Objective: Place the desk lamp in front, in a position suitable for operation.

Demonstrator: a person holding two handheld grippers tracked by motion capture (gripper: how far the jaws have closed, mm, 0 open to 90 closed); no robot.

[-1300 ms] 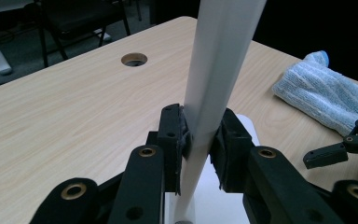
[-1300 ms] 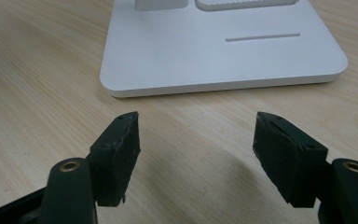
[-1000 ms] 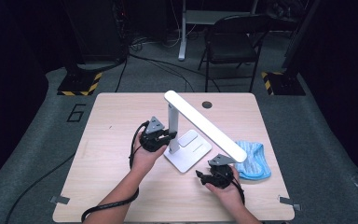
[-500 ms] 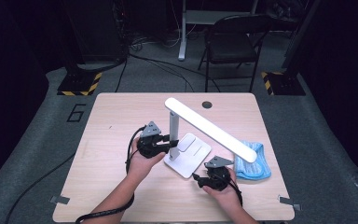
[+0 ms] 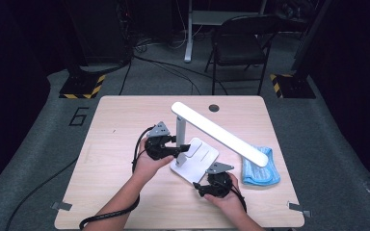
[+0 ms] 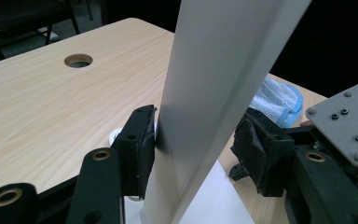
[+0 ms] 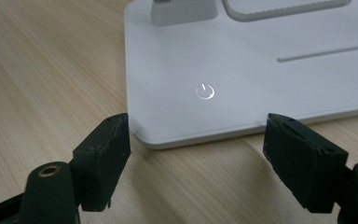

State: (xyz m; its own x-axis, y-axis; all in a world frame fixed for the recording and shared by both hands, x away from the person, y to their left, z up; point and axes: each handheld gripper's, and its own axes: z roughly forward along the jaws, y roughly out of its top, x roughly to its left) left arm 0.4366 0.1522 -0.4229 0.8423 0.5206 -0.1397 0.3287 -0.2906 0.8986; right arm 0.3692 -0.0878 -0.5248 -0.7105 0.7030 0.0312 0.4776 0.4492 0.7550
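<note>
A white desk lamp stands mid-table, with a flat base (image 5: 206,155), an upright post (image 5: 180,129) and a long head (image 5: 221,135) that slants to the right. My left gripper (image 5: 182,148) reaches in from the left around the post (image 6: 205,102). Its jaws have just been opening. One pad (image 6: 145,140) lies against the post and the other (image 6: 256,149) stands off it. My right gripper (image 5: 211,175) is open at the base's near edge and its jaws have just widened, with nothing between them. A glowing power symbol (image 7: 205,91) sits on the base (image 7: 261,88) just past its fingertips.
A blue cloth (image 5: 260,166) lies folded at the right, under the tip of the lamp head, and shows as the blue cloth (image 6: 279,98) behind the post. A cable hole (image 5: 214,108) is at the table's far edge. A folding chair (image 5: 241,43) stands beyond the table.
My left gripper's jaws have parted from the lamp post. The lamp has shifted a little toward the near side. My right gripper has edged left along the base's front edge.
</note>
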